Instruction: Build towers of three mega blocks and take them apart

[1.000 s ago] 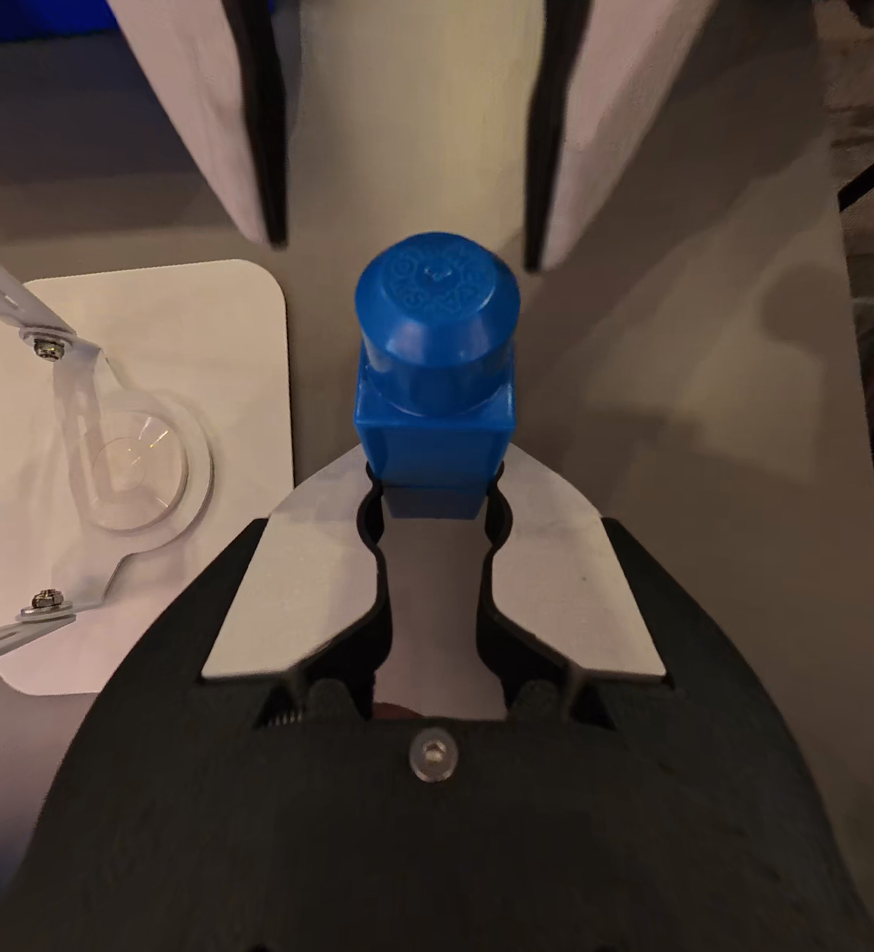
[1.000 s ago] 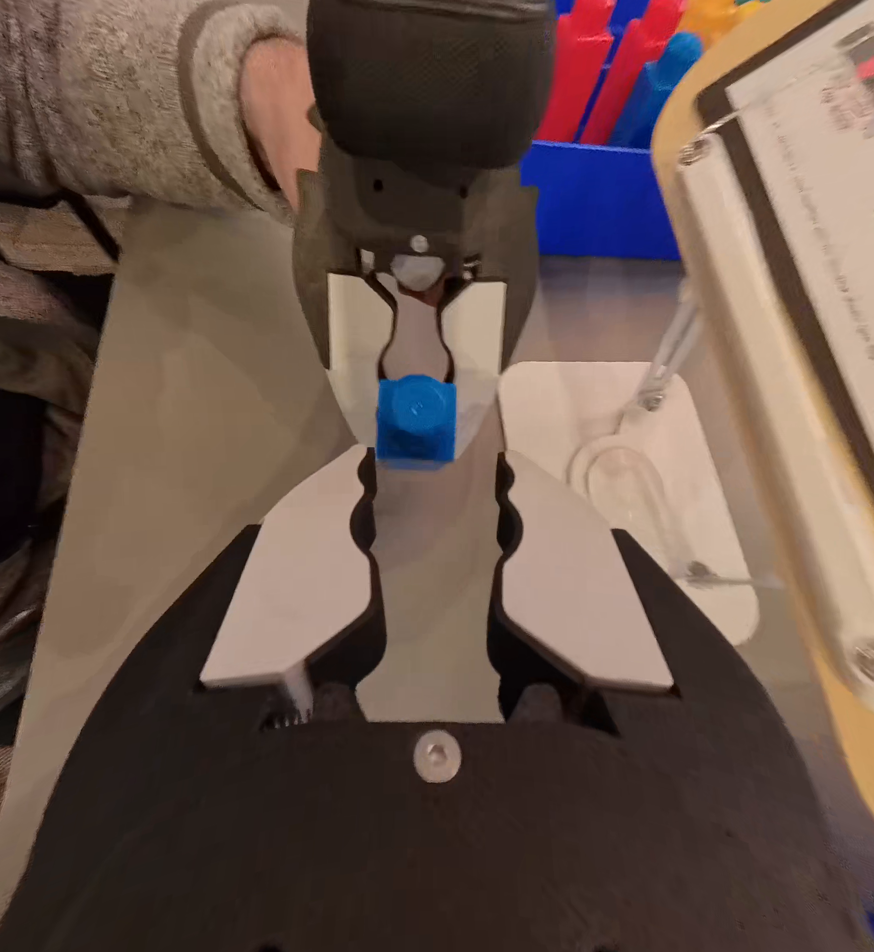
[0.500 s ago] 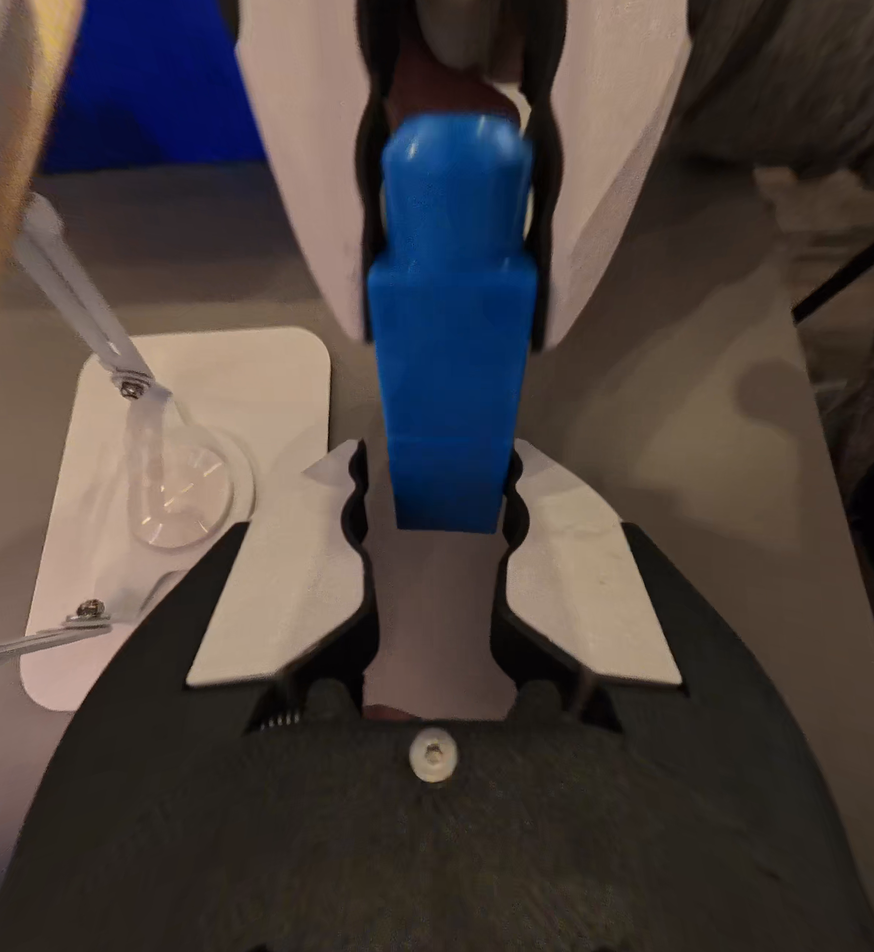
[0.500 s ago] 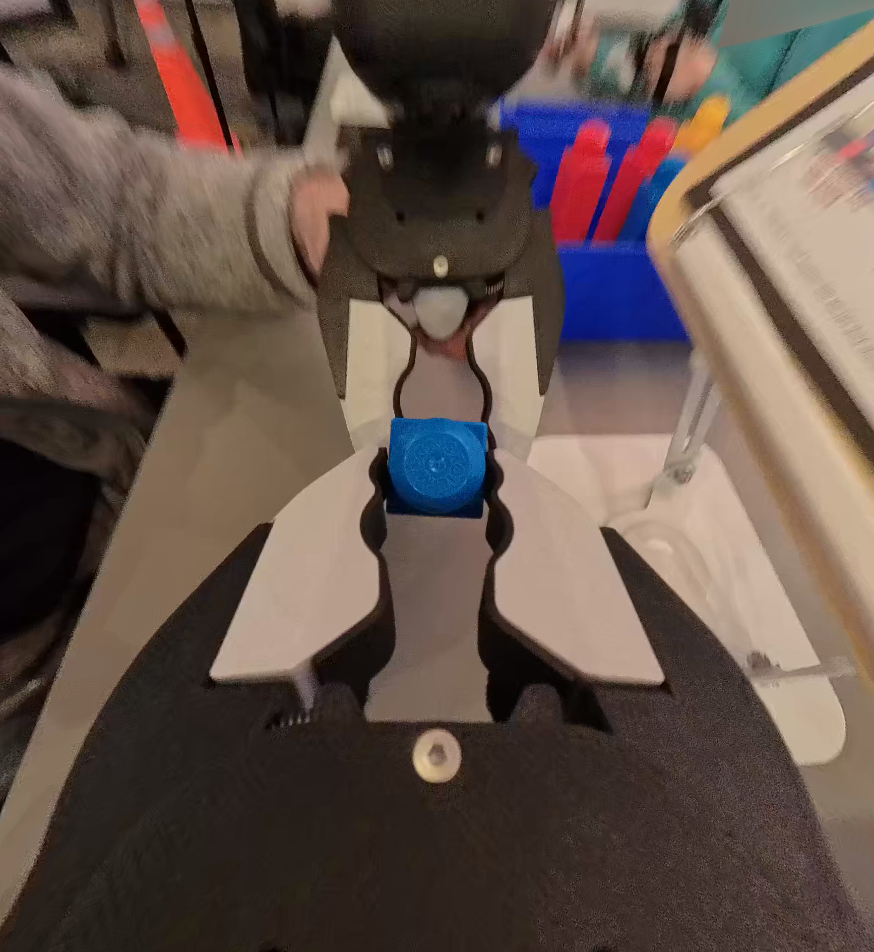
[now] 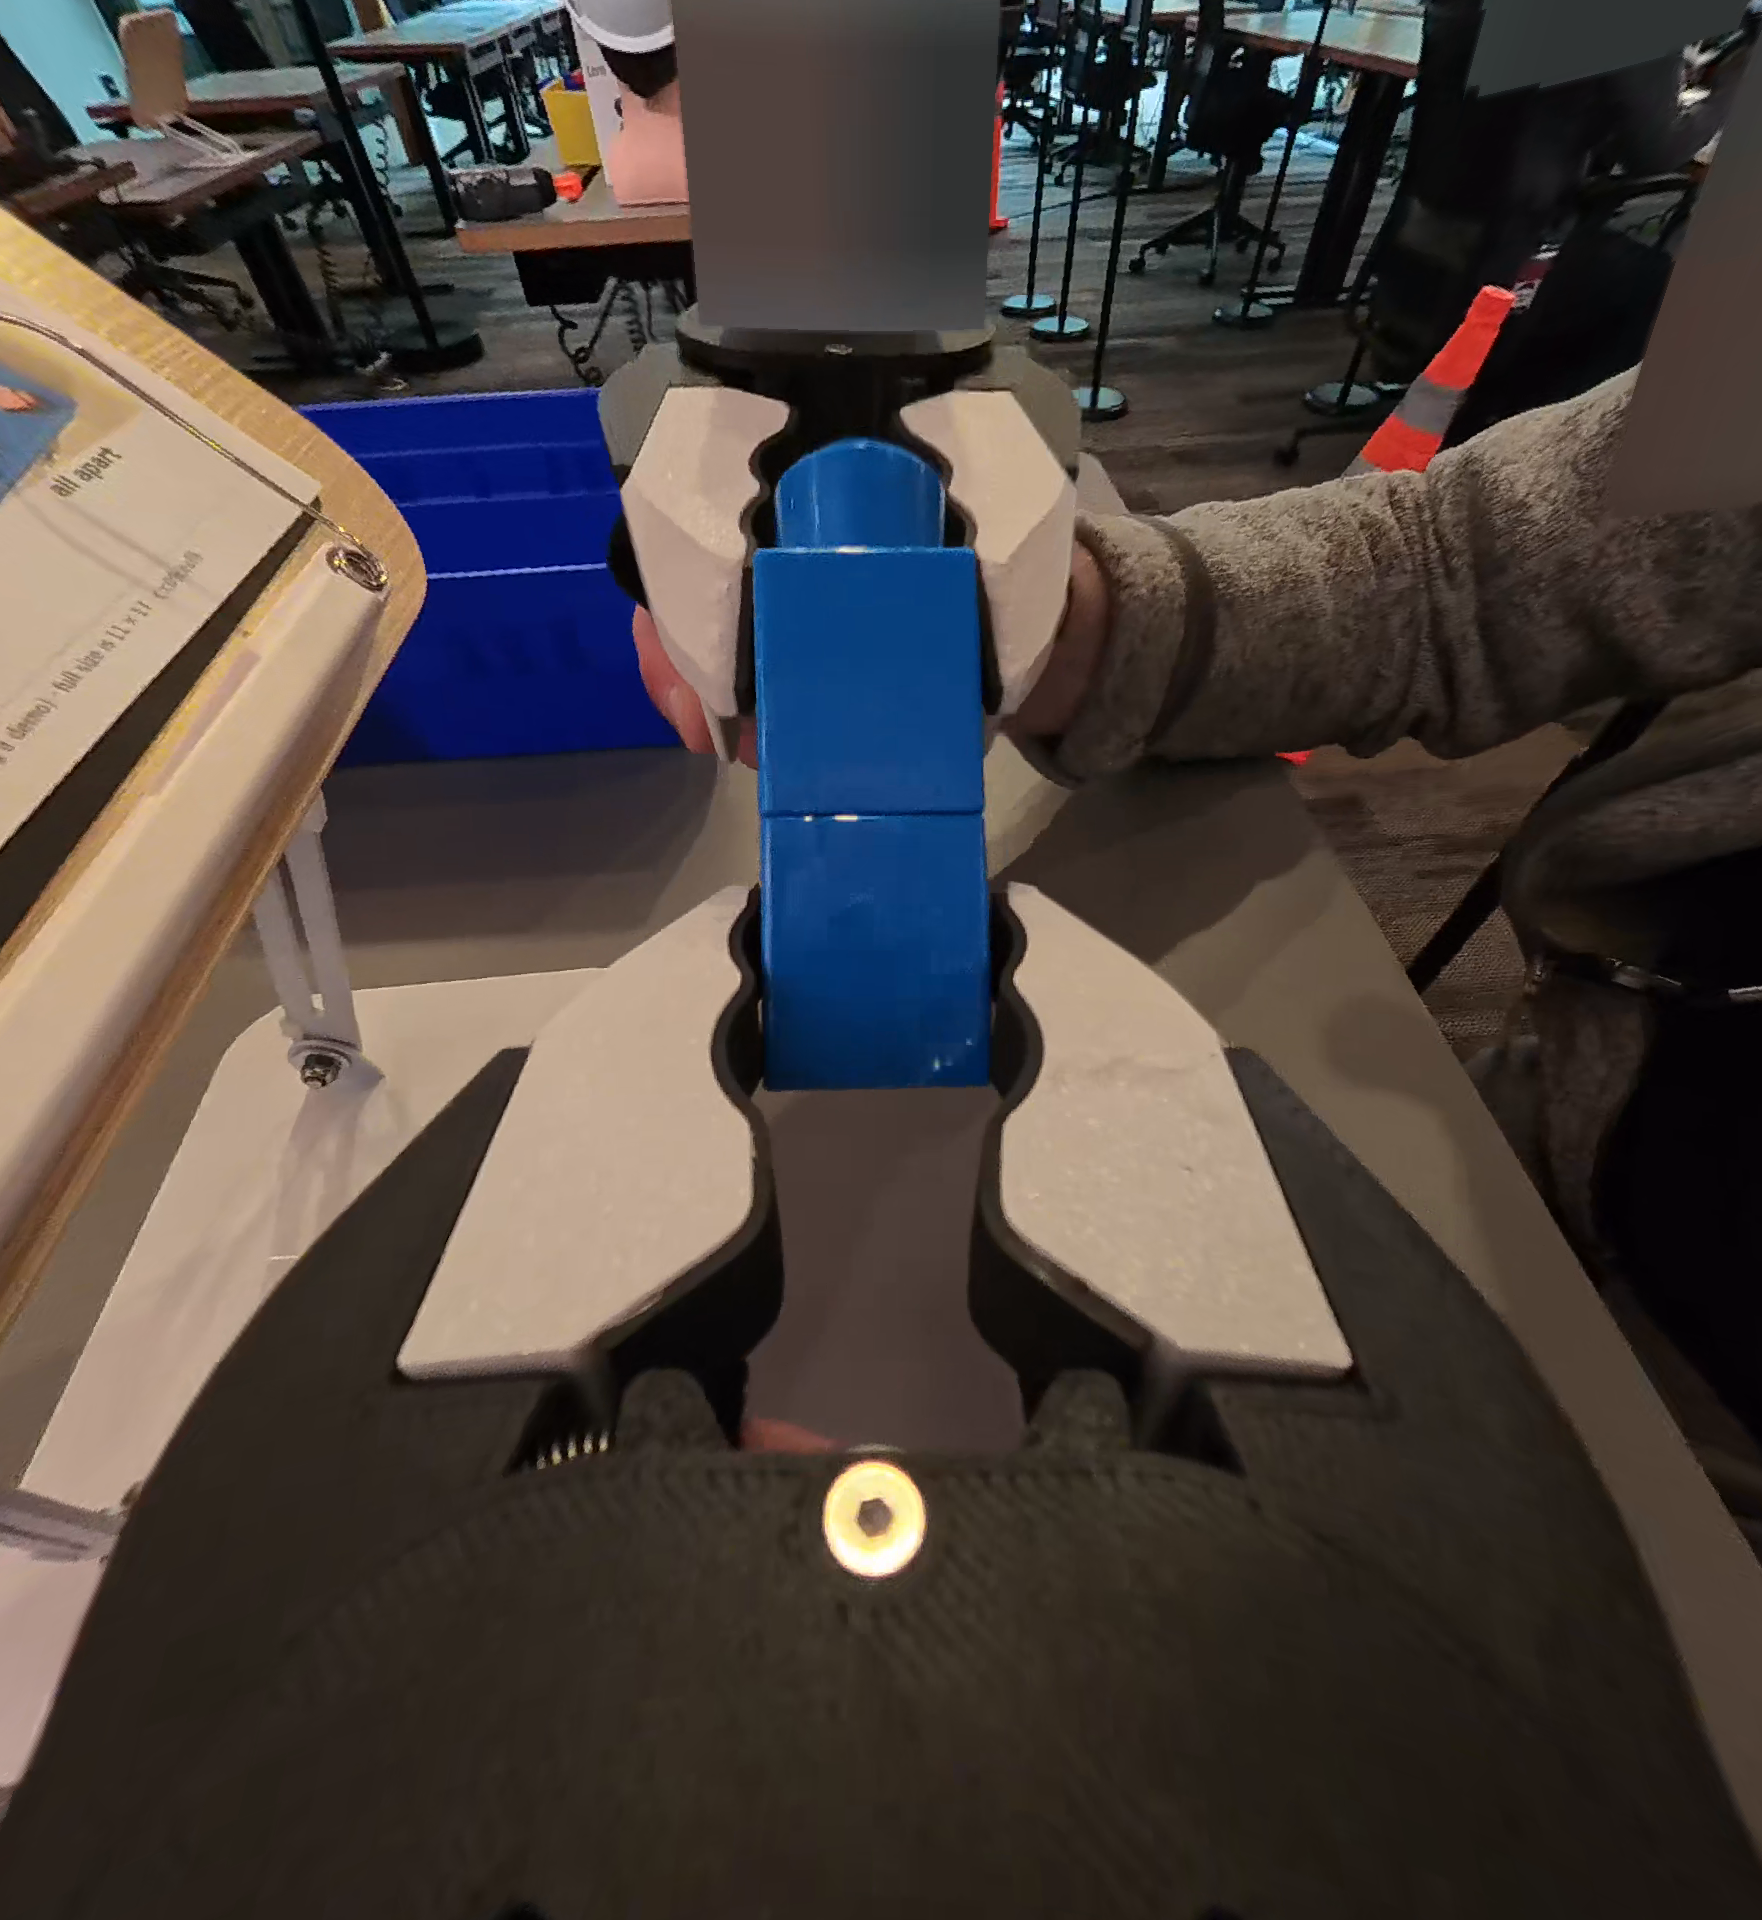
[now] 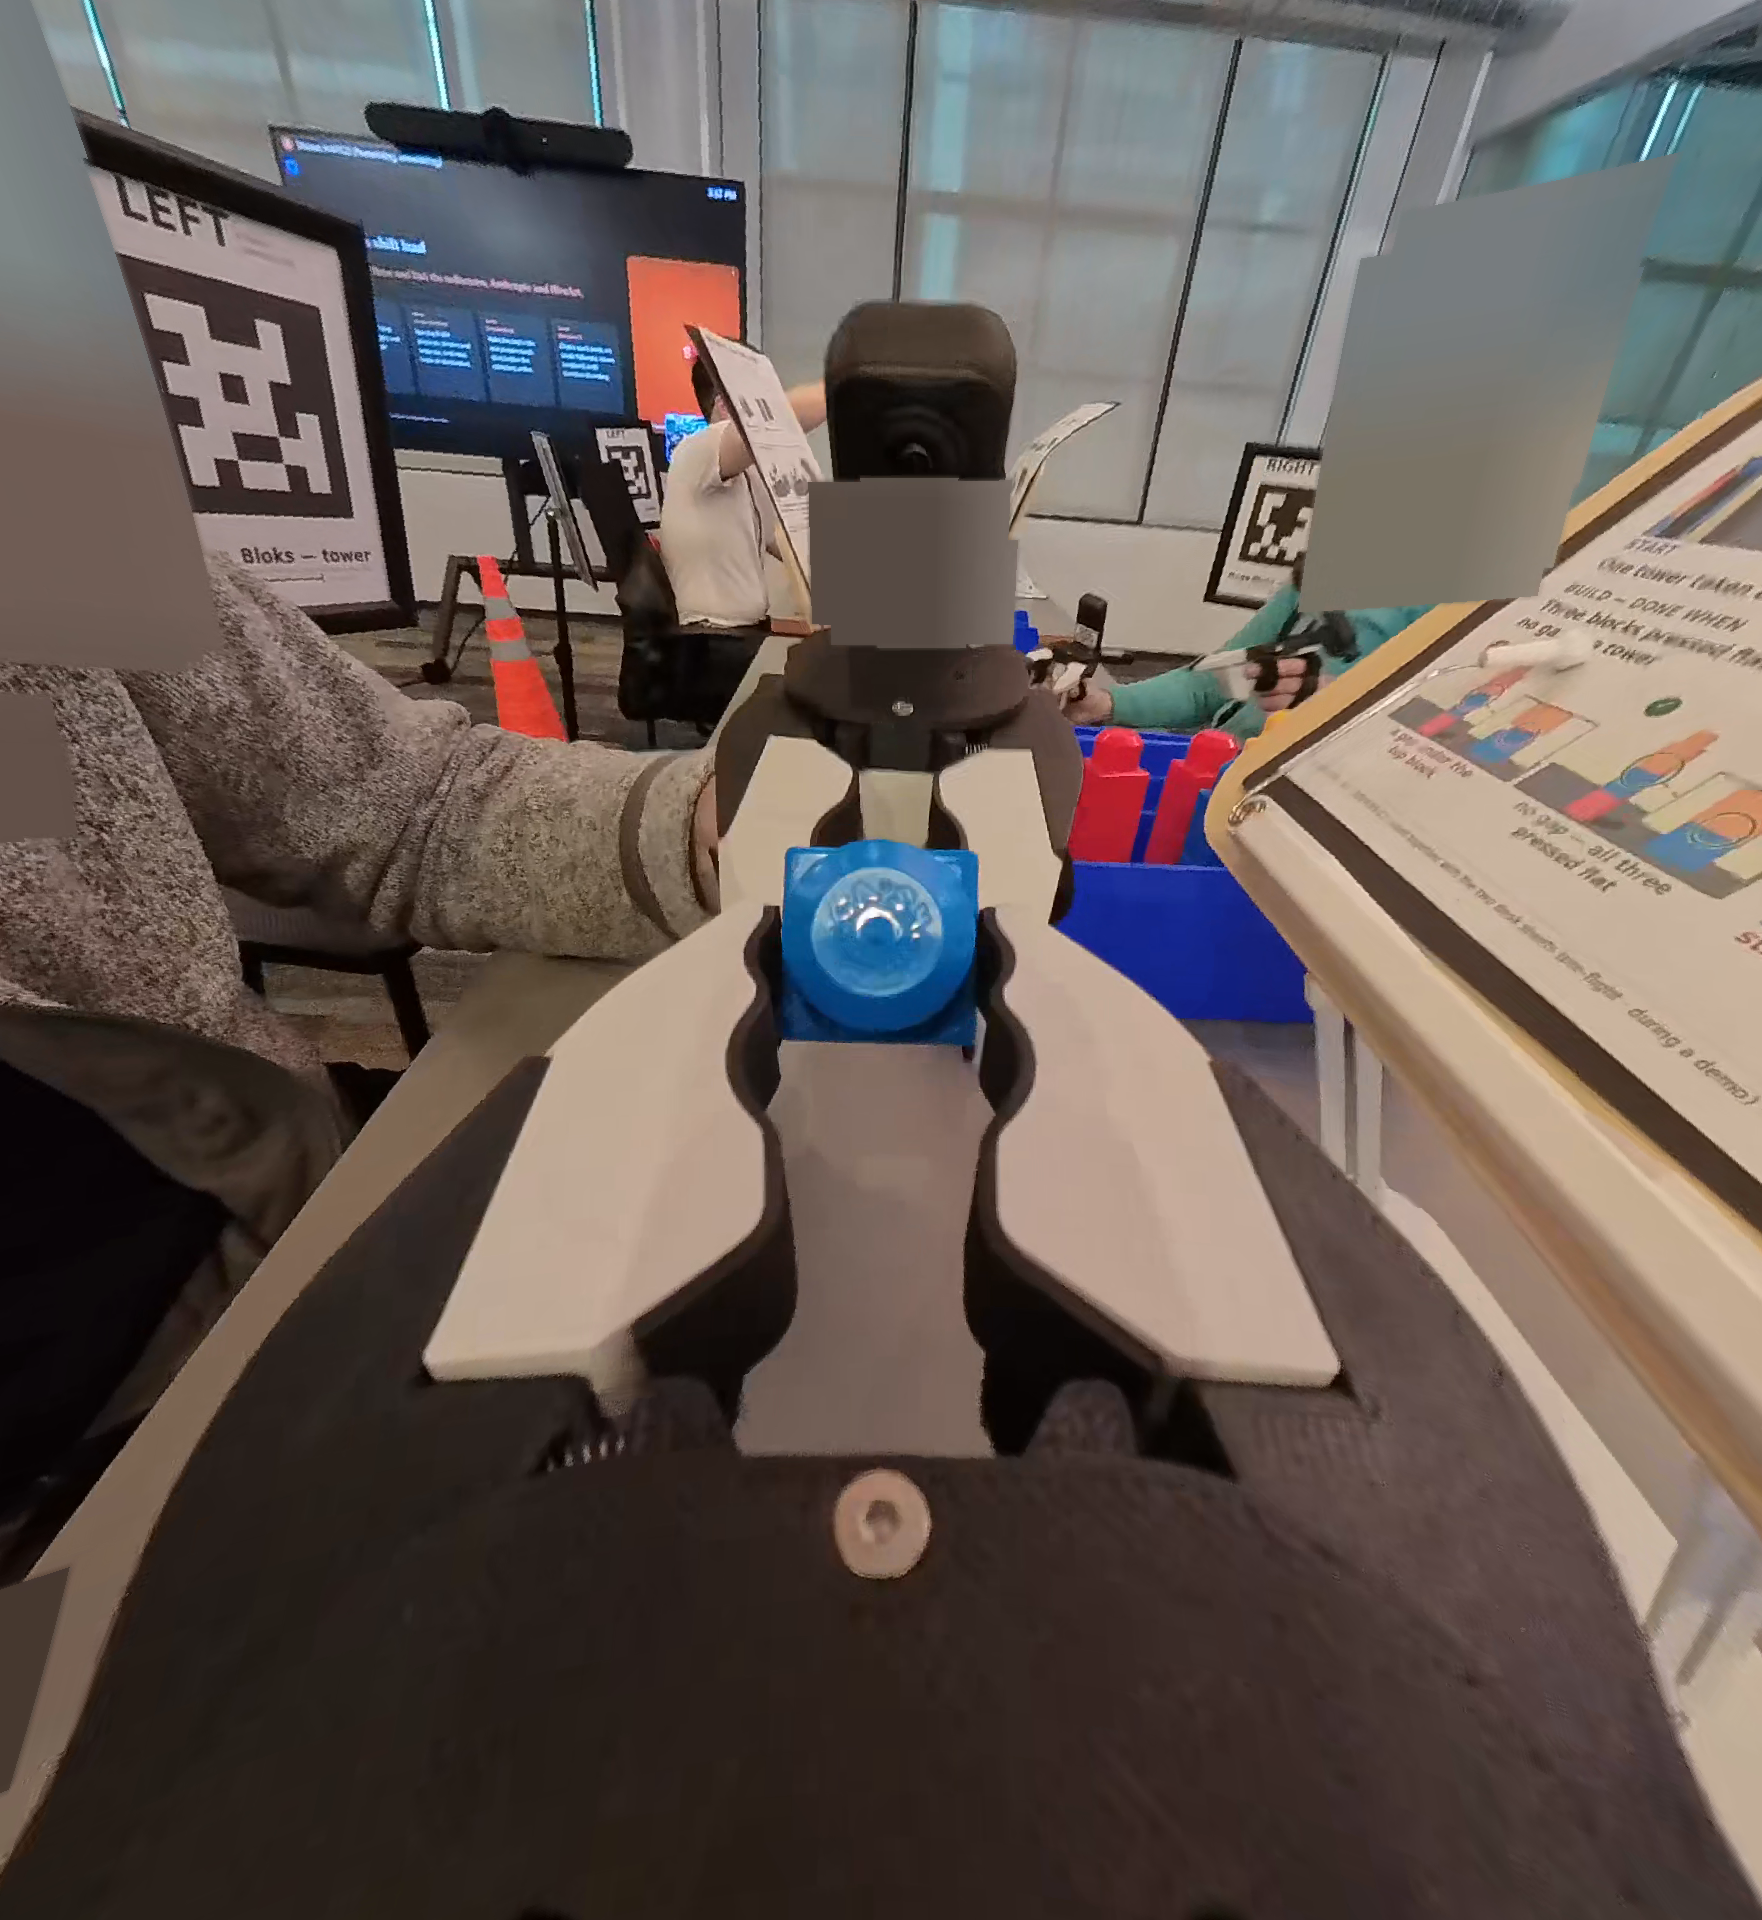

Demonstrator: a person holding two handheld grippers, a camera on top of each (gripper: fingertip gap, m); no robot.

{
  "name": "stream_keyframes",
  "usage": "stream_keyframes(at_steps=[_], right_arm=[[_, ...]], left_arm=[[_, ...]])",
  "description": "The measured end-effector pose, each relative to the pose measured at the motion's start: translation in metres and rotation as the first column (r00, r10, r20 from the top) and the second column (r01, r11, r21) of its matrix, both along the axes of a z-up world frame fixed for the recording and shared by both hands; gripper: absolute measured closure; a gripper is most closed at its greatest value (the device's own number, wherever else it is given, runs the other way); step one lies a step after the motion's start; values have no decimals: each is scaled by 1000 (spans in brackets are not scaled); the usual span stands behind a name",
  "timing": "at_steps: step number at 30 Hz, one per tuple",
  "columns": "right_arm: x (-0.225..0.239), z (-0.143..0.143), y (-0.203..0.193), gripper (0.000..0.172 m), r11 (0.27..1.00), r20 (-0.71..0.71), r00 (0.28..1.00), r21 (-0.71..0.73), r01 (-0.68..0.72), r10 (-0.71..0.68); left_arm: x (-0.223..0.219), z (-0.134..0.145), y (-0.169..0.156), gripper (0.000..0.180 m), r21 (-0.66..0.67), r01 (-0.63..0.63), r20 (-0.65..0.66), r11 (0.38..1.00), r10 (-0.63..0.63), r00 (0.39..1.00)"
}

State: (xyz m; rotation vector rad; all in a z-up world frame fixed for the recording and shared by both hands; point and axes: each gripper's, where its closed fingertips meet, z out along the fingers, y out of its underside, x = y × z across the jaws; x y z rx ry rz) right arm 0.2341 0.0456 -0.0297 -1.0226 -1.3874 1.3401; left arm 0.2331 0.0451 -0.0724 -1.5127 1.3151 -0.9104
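Here I am gripping two joined blue blocks (image 5: 872, 821) above the tabletop (image 5: 1168, 883), my left tongs (image 5: 875, 987) clamping the near one, my right tongs (image 6: 877, 966) clamping the far one.

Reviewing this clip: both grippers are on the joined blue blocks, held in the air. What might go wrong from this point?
1. The left gripper clamps only the near blue block and the right gripper the far blue block; a pull apart could make either one slip free.
2. The pair hangs above the grey table, so a dropped block might bounce off it.
3. The tilted instruction board stands close by; a sideways jerk could knock it.
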Motion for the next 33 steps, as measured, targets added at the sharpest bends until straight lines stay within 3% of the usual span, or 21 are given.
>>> stream_keyframes(at_steps=[3,7,9,18,27,31,33], right_arm=[[1,-8,0,134,1000,61,998,-10,-25,26],[-3,-21,-5,119,994,173,985,106,-4,-14],[-7,-33,-9,130,985,237,971,174,-16,-26],[-7,-32,-9,132,990,226,974,139,-13,-19],[-6,-32,-9,136,967,248,965,252,20,-85],[1,-25,-10,136,961,233,969,275,20,-87],[16,-8,0,136,967,169,980,249,59,-103]], left_arm=[[-4,-8,1,141,8,-18,-90,1000,19,996],[-4,-14,-4,141,33,-13,-174,999,19,985],[-2,-13,-6,141,38,-11,-174,999,17,985],[-2,-14,-4,141,50,-17,-178,999,25,984],[-1,-15,-4,141,73,-8,-188,997,21,982],[-6,-15,-3,142,105,-25,-221,994,48,974],[-19,-8,3,142,102,-56,-202,993,76,976]])
